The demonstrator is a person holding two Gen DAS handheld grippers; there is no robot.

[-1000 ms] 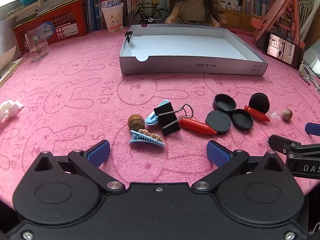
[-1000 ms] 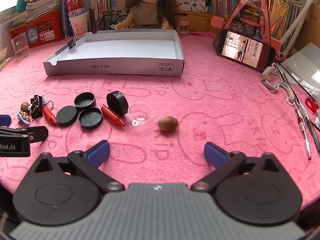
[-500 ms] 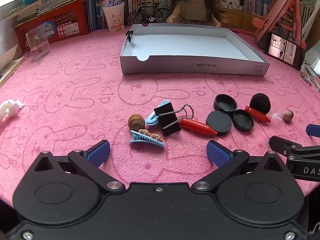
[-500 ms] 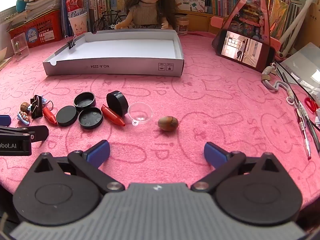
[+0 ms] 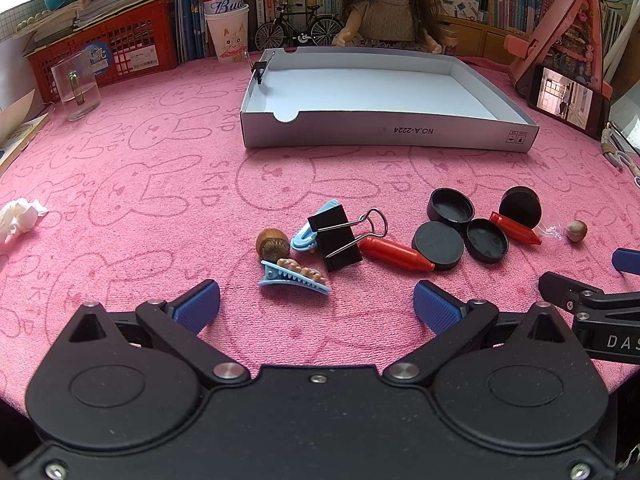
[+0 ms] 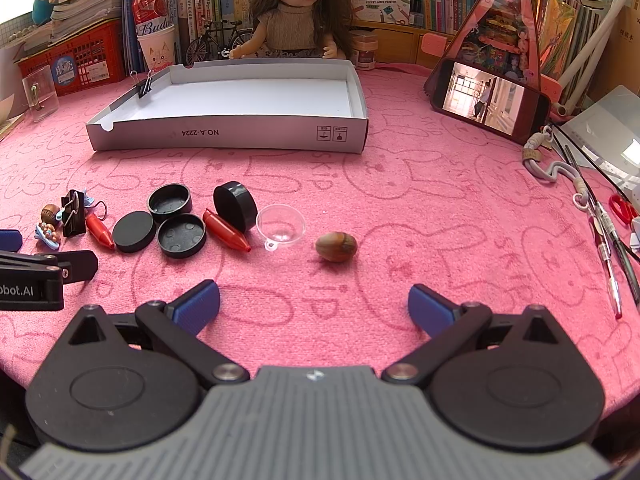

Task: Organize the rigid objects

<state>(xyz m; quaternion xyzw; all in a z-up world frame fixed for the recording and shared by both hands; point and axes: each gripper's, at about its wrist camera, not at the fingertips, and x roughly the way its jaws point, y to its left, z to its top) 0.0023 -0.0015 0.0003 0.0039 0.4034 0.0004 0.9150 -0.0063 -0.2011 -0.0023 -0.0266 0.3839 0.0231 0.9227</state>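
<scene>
Small items lie on the pink cloth in front of an empty white box lid [image 5: 384,136] [image 6: 224,140]. In the left wrist view: a brown acorn [image 5: 273,243], blue hair clips [image 5: 294,275], a black binder clip [image 5: 336,238], a red crayon [image 5: 394,254], black round lids [image 5: 450,210]. My left gripper [image 5: 316,306] is open and empty, just short of the hair clip. In the right wrist view a brown nut [image 6: 336,246] and a clear plastic cup [image 6: 281,227] lie ahead of my right gripper [image 6: 314,306], which is open and empty.
A doll [image 5: 384,4], books, a red basket [image 5: 104,48], a can and a glass [image 5: 76,88] line the back. A phone [image 6: 490,100] on a stand is at right, with pens and scissors [image 6: 620,208]. A crumpled tissue [image 5: 18,216] lies at far left.
The left wrist view has shifted very slightly; the objects sit a touch lower in it. Nothing has been grasped or moved.
</scene>
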